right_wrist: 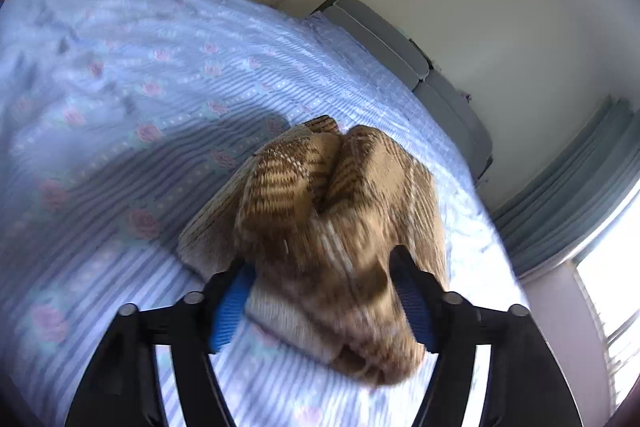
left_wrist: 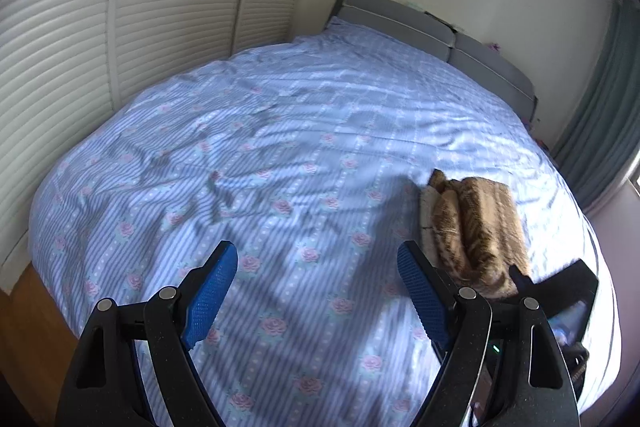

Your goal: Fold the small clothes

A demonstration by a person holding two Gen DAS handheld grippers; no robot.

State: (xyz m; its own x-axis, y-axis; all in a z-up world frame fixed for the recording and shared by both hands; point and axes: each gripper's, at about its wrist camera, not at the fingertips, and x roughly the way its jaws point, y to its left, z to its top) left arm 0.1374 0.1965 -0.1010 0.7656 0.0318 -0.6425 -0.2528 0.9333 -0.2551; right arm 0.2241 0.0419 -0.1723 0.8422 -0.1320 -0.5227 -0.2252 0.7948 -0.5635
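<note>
Brown striped garment (right_wrist: 336, 227), bunched and partly folded, is lying on the bed (left_wrist: 280, 155) with its long axis running straight away from the right tongs (right_wrist: 322, 301), which are gripping its near end. Left tongs (left_wrist: 316, 287) are hanging spread wide over bare sheet, garment off to their right, so the right ones are nearer.
</note>
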